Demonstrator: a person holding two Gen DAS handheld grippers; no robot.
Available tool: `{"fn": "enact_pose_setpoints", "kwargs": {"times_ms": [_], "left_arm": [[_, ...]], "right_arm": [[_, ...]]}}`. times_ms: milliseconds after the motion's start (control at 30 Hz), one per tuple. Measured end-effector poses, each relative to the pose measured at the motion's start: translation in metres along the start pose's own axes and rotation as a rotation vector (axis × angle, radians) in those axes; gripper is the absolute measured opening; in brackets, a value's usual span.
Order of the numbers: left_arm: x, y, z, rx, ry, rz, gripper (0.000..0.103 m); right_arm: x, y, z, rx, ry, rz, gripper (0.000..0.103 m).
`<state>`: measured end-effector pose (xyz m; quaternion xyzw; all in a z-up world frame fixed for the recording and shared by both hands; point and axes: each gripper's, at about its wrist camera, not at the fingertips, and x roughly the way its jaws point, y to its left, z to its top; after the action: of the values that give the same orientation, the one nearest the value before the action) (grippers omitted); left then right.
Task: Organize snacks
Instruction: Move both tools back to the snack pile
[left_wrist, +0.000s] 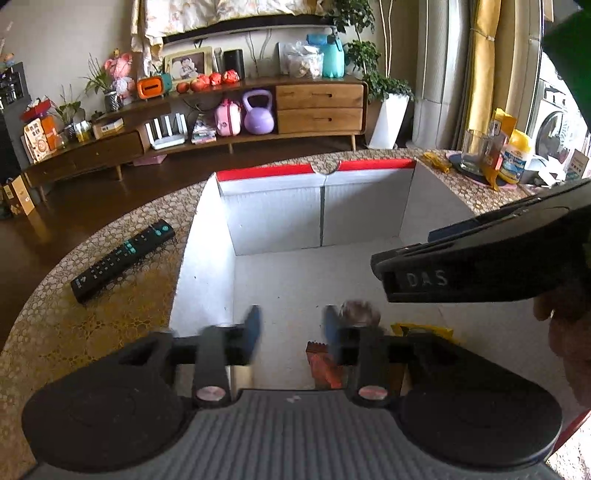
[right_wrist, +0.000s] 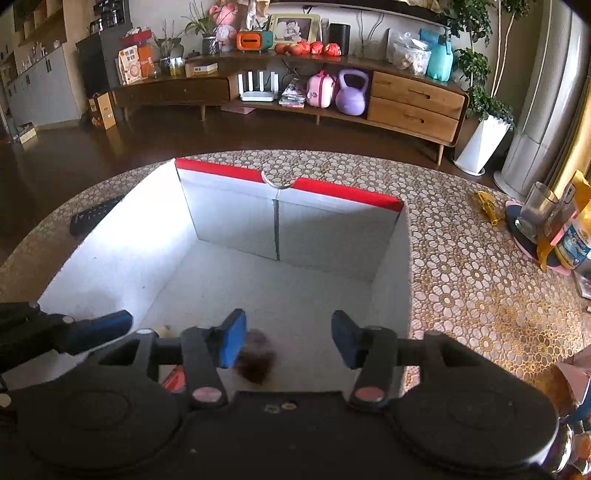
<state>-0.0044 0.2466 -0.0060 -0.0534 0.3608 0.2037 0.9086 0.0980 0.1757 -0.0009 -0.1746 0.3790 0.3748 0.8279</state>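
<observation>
Holding both tools over the white box (right_wrist: 207, 221), I had my left gripper (left_wrist: 291, 328) and right gripper (right_wrist: 288, 339) released, nothing pinched between the blue pads. A blurred brown snack (right_wrist: 256, 360) showed at lower centre inside the box, an orange packet (left_wrist: 323, 365) beside it, a yellow wrapper (left_wrist: 421, 328) further right.

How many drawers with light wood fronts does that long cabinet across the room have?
2. Both sit at the right end of the TV cabinet, stacked: the upper drawer directly above the lower drawer. The darker left section may hold another; I can't tell.
</observation>
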Motion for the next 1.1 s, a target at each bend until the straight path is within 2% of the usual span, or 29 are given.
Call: {"fn": "enact_pose_setpoints", "kwargs": {"times_ms": [33, 67, 200, 367, 500, 600, 667, 733, 800, 933, 1100], "left_arm": [[-0.002, 0.000, 0.000, -0.003, -0.010, 0.004, 0.063], [-0.004, -0.001, 0.000, -0.005, -0.019, 0.009, 0.066], [-0.013, -0.005, 0.000, -0.005, -0.034, 0.005, 0.067], [-0.026, -0.014, -0.002, -0.008, -0.063, 0.013, 0.077], [-0.042, -0.021, -0.003, -0.026, -0.104, 0.007, 0.078], [-0.054, -0.028, -0.004, -0.032, -0.144, 0.009, 0.087], [-0.062, -0.034, -0.006, -0.044, -0.177, 0.003, 0.089], [-0.067, -0.041, -0.006, -0.050, -0.189, -0.021, 0.097], [-0.072, -0.048, -0.006, -0.058, -0.204, -0.045, 0.102], [-0.083, -0.064, -0.007, -0.057, -0.248, -0.077, 0.102], [-0.093, -0.092, -0.008, -0.007, -0.293, -0.115, 0.102]], "right_arm": [[-0.003, -0.001, 0.000, 0.004, -0.009, 0.005, 0.052], [-0.006, -0.003, -0.001, 0.007, -0.016, 0.008, 0.052], [-0.020, -0.008, -0.004, 0.020, -0.047, 0.016, 0.053], [-0.043, -0.016, -0.013, 0.040, -0.098, 0.023, 0.055], [-0.060, -0.022, -0.021, 0.062, -0.146, 0.020, 0.062], [-0.074, -0.029, -0.028, 0.080, -0.186, 0.017, 0.062], [-0.083, -0.034, -0.034, 0.098, -0.211, 0.022, 0.063], [-0.092, -0.039, -0.039, 0.115, -0.232, 0.022, 0.065], [-0.103, -0.047, -0.047, 0.138, -0.257, 0.016, 0.068], [-0.123, -0.062, -0.062, 0.180, -0.306, -0.006, 0.073], [-0.143, -0.085, -0.082, 0.242, -0.347, -0.037, 0.080]]}}
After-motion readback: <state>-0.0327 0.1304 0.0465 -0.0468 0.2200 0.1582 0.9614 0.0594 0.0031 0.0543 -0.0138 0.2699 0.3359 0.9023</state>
